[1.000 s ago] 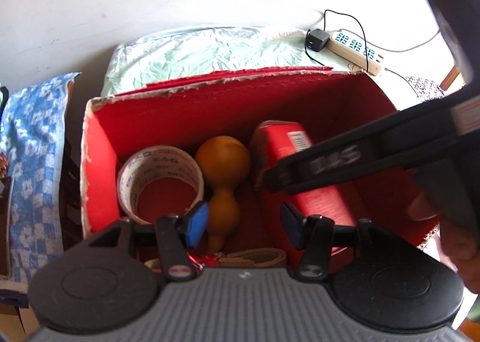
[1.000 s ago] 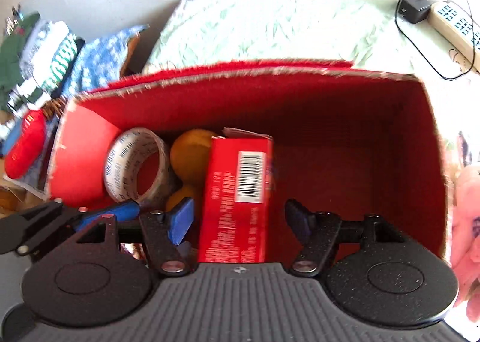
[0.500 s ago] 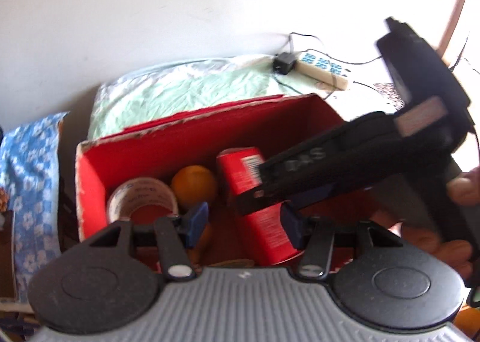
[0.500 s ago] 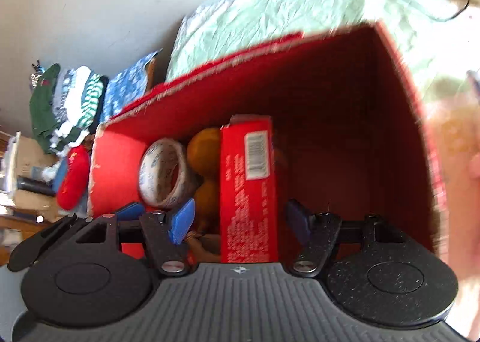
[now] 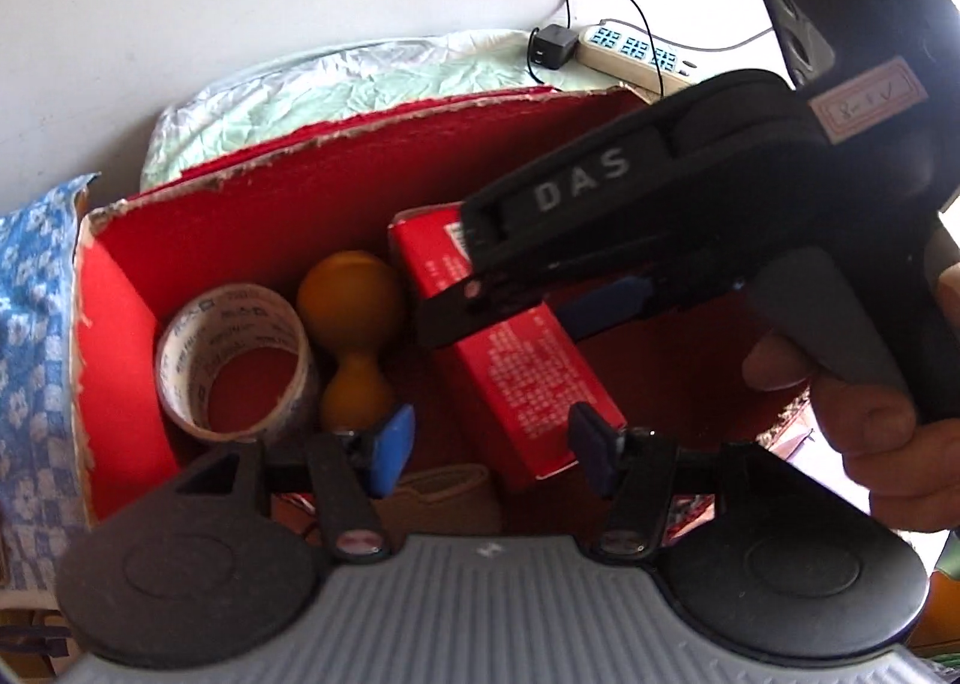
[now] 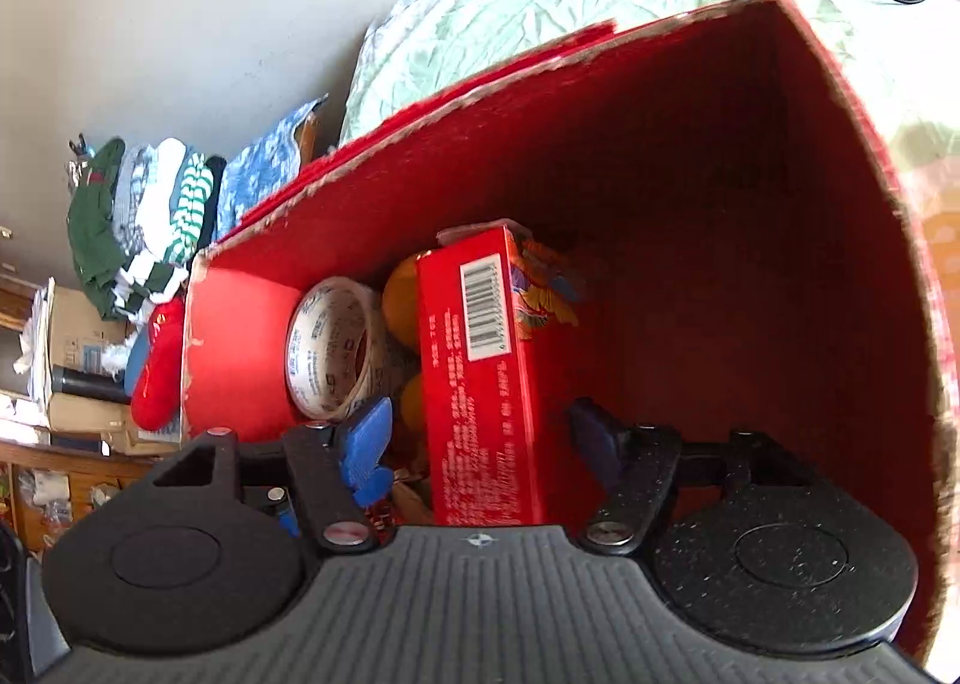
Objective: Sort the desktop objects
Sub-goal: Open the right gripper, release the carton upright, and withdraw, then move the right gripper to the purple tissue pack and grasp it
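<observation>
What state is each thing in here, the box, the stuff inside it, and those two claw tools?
Red storage box: open-topped, partly filled.
Tape roll: on its edge inside.
Orange gourd-shaped object: lying inside.
Red carton: inside, barcode up.
Left gripper: open, empty.
Right gripper: open around the carton.

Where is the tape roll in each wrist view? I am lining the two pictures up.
Left wrist view: the tape roll stands at lower left, inside the red box, left of the orange gourd-shaped piece.
Right wrist view: it sits left of centre, by the same wall.
Shared landmark: the red carton.
</observation>
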`<state>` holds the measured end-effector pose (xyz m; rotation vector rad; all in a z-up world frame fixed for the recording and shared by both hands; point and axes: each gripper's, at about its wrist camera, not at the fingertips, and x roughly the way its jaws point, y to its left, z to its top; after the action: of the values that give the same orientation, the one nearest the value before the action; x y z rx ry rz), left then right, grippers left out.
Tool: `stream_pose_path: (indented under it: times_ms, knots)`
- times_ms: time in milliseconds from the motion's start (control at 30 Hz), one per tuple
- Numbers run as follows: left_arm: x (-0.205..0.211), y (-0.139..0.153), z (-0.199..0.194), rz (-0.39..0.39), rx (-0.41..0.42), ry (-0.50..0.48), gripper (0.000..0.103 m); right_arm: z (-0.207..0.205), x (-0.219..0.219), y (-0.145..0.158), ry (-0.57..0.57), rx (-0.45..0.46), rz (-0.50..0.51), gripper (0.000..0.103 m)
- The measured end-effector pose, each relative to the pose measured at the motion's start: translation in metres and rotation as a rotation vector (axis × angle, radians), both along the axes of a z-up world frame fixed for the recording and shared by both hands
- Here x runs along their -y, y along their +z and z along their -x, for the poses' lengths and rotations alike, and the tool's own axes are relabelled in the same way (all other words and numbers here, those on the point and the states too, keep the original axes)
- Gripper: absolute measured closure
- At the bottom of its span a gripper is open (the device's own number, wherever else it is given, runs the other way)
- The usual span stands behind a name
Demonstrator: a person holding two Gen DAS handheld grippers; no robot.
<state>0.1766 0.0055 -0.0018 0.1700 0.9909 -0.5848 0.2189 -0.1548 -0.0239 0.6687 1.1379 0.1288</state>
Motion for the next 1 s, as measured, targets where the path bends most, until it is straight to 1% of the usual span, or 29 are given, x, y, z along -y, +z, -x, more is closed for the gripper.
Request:
stream_pose_path:
  times_ms: [200, 367, 467, 567, 667, 733, 800, 833, 900, 933, 1000]
  knots:
    - [0.005, 0.004, 0.001, -0.035, 0.032, 0.0, 0.042, 0.002, 0.009, -0.003, -0.019, -0.001, 0.005, 0.033]
    - [0.004, 0.01, 0.003, -0.047, 0.06, 0.013, 0.042, 0.005, 0.014, 0.0, -0.029, 0.021, 0.014, 0.033]
    - [0.002, 0.021, 0.01, -0.054, 0.101, 0.028, 0.042, 0.009, 0.018, 0.003, -0.027, 0.036, 0.008, 0.036]
    - [-0.004, 0.037, 0.024, -0.028, 0.147, 0.036, 0.042, 0.02, 0.019, 0.018, -0.026, 0.093, 0.029, 0.037]
    - [-0.01, 0.053, 0.045, 0.02, 0.174, 0.031, 0.042, 0.043, 0.022, 0.04, -0.02, 0.175, 0.062, 0.037]
    - [-0.013, 0.061, 0.062, 0.061, 0.181, 0.008, 0.042, 0.069, 0.026, 0.058, -0.014, 0.241, 0.113, 0.037]
    - [-0.013, 0.064, 0.081, 0.098, 0.177, -0.019, 0.04, 0.098, 0.033, 0.074, -0.012, 0.3, 0.164, 0.036]
    - [-0.011, 0.062, 0.09, 0.112, 0.162, -0.034, 0.039, 0.111, 0.035, 0.079, -0.013, 0.323, 0.187, 0.035]
    - [-0.006, 0.058, 0.109, 0.139, 0.132, -0.062, 0.038, 0.137, 0.041, 0.084, -0.021, 0.348, 0.227, 0.034]
    - [-0.001, 0.051, 0.114, 0.138, 0.107, -0.069, 0.038, 0.149, 0.046, 0.083, -0.029, 0.348, 0.235, 0.034]
    - [0.008, 0.035, 0.122, 0.137, 0.057, -0.082, 0.037, 0.165, 0.056, 0.074, -0.054, 0.317, 0.216, 0.034]
